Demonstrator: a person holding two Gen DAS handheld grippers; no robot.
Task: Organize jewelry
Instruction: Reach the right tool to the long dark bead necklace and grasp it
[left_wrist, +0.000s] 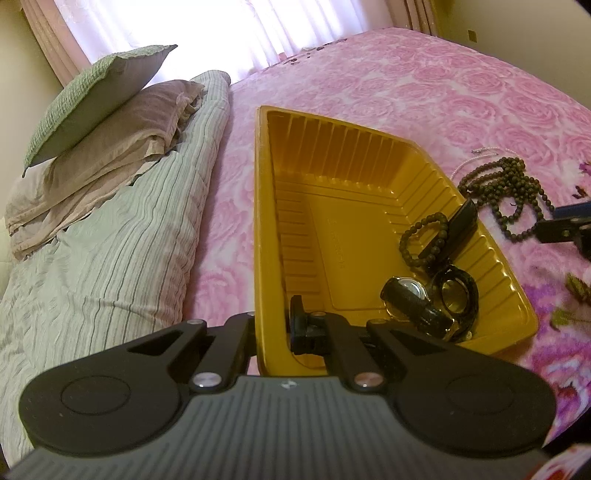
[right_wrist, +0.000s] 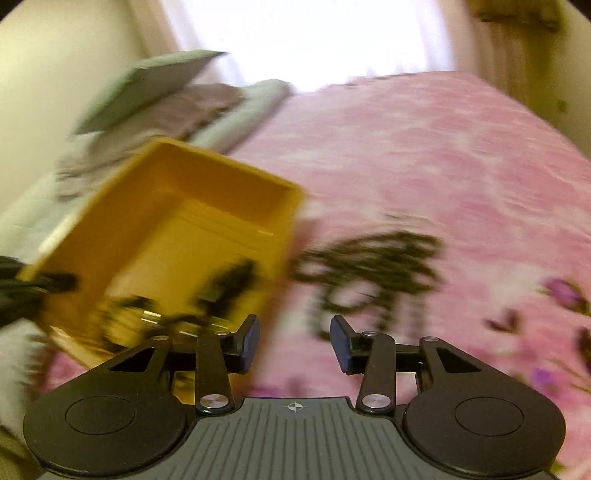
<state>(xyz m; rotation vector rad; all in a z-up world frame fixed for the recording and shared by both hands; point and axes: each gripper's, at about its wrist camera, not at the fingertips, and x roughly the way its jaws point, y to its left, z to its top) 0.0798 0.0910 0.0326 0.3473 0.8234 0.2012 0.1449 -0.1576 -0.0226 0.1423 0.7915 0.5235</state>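
Note:
A yellow plastic tray (left_wrist: 332, 155) lies on the pink bed. My left gripper (left_wrist: 271, 330) is shut on its near left wall, one finger outside and one inside. In the tray's near right corner lie a dark bead bracelet (left_wrist: 424, 240) and two watches (left_wrist: 456, 295). A long dark bead necklace (left_wrist: 509, 192) lies heaped on the bedspread to the right of the tray, with a thin pale chain (left_wrist: 480, 152) behind it. In the blurred right wrist view my right gripper (right_wrist: 295, 341) stands open over the bedspread with nothing between its fingers. The tray (right_wrist: 207, 177) is to its left and the necklace (right_wrist: 369, 266) just ahead.
A folded striped quilt (left_wrist: 110, 240) with a brownish pillow (left_wrist: 110, 147) and a green pillow (left_wrist: 92, 99) on top lies left of the tray. The pink rose-patterned bedspread (left_wrist: 424, 92) runs back to a bright curtained window (left_wrist: 221, 29).

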